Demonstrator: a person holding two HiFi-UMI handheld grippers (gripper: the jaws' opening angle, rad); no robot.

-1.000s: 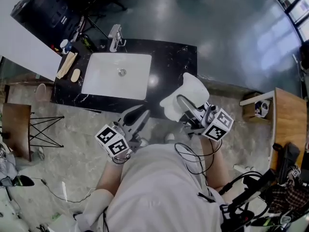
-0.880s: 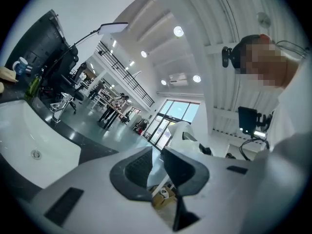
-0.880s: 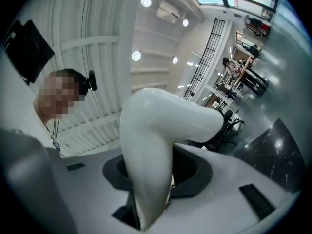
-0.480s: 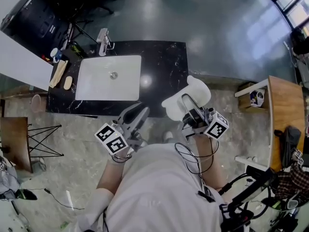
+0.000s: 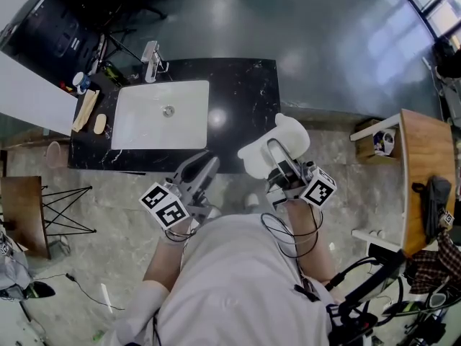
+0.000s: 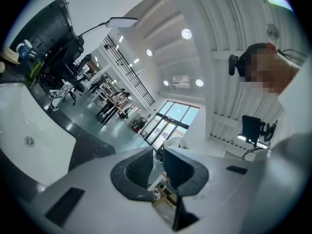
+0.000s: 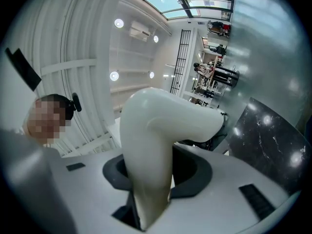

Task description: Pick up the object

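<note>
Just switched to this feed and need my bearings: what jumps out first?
The right gripper is clamped on a bent white object by the black counter's near corner. The left gripper is empty, jaws narrowly apart, at the counter's front edge, nearer the white sink.

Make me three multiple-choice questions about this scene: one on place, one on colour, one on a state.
1. Where does the faucet stand?
A. on the black counter, by the basin
B. on the floor
C. on a wooden table

2. What colour is the held object?
A. red
B. white
C. black

3. The right hand-held gripper is:
A. open and empty
B. shut on the object
C. out of view

Answers: 1 A, it rises at the basin's edge; 2 B, white in both views; 3 B, its jaws clamp the object.
</note>
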